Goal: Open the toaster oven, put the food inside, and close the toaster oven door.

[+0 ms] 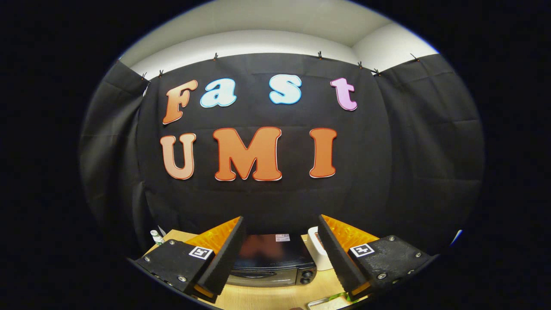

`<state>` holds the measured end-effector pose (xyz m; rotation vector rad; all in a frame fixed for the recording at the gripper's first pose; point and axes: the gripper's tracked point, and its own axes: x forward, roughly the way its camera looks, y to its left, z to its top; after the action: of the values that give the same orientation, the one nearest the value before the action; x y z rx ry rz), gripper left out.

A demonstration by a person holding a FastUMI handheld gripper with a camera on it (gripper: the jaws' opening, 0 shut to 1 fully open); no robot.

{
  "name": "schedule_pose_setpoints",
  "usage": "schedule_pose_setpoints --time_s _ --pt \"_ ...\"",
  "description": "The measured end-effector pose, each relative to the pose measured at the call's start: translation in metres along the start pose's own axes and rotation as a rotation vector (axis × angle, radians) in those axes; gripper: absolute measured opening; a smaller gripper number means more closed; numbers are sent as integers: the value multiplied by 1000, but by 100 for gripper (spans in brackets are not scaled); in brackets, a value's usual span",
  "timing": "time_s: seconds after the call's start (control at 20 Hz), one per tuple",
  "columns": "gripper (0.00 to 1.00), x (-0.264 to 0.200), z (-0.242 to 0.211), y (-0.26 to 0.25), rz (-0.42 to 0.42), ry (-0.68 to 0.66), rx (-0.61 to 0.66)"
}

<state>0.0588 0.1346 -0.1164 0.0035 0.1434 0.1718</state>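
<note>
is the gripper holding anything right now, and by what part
Nothing is held. The gripper is open, its fingers spread wide in the air, with the toaster oven on the table beyond them, untouched.

A: What are the tongs [282, 254] doing?
B: Hanging spread wide, gripping nothing, above the counter [267, 297].
A: And the toaster oven [271, 262]?
B: Sitting between and beyond the fingers, door closed. A white box [320, 254] is standing just beside it, a small bottle [156, 237] well apart.
</note>
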Motion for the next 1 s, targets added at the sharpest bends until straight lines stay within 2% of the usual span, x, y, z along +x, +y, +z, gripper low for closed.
schedule_pose_setpoints --time_s 0.35,0.6,0.75,1.0 --pt "100 49 -113 53 73 170 2" --pt "100 76 -185 69 71 304 -41" --pt "100 81 -208 77 66 353 -53" --pt "100 77 -208 84 67 359 -38"
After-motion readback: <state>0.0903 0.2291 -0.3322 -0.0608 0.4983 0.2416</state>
